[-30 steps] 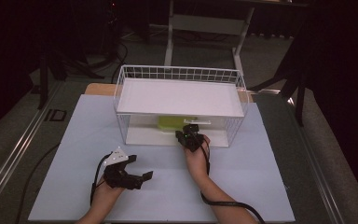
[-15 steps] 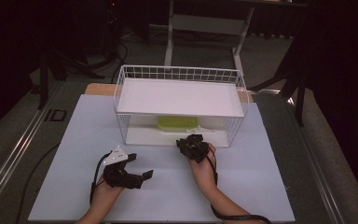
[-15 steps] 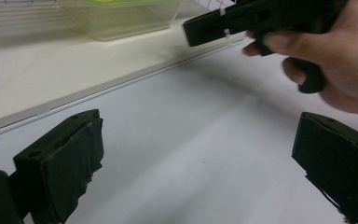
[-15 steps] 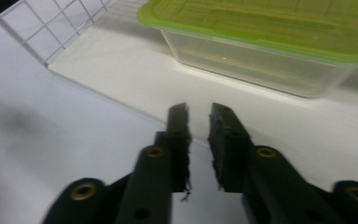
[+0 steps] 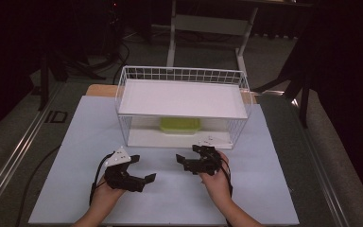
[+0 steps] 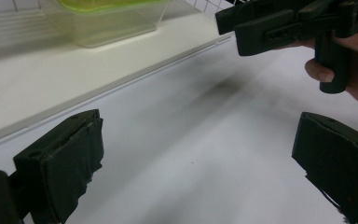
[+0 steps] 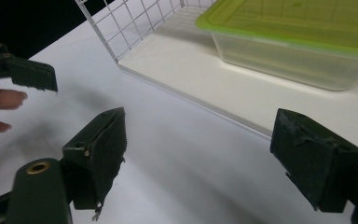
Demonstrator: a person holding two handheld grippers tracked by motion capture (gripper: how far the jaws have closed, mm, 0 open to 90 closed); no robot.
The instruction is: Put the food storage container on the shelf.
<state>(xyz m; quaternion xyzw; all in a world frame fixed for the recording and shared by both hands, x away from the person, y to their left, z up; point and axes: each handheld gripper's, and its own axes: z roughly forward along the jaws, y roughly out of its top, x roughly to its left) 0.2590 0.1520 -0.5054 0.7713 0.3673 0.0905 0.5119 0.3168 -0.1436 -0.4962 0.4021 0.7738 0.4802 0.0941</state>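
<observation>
A clear plastic container with a green lid point(image 5: 179, 125) sits on the lower shelf of a white wire rack point(image 5: 182, 97); the right gripper view has it close ahead point(image 7: 298, 37). My right gripper point(image 5: 187, 155) hovers over the white table in front of the rack, apart from the container. Its jaws have just been opening and stand wide with nothing between them point(image 7: 200, 154). My left gripper point(image 5: 143, 168) rests low to its left, open and empty point(image 6: 196, 158), facing the right gripper point(image 6: 228, 30).
The rack's upper shelf point(image 5: 184, 90) is a bare white board with a wire rim. The white table sheet point(image 5: 264, 189) spreads around both hands. Dark floor and stand legs point(image 5: 175, 42) lie beyond the table's edges.
My right gripper has drawn back from the rack's lower shelf toward the person, and its jaws have spread. The container stays on the shelf. The left gripper has kept still.
</observation>
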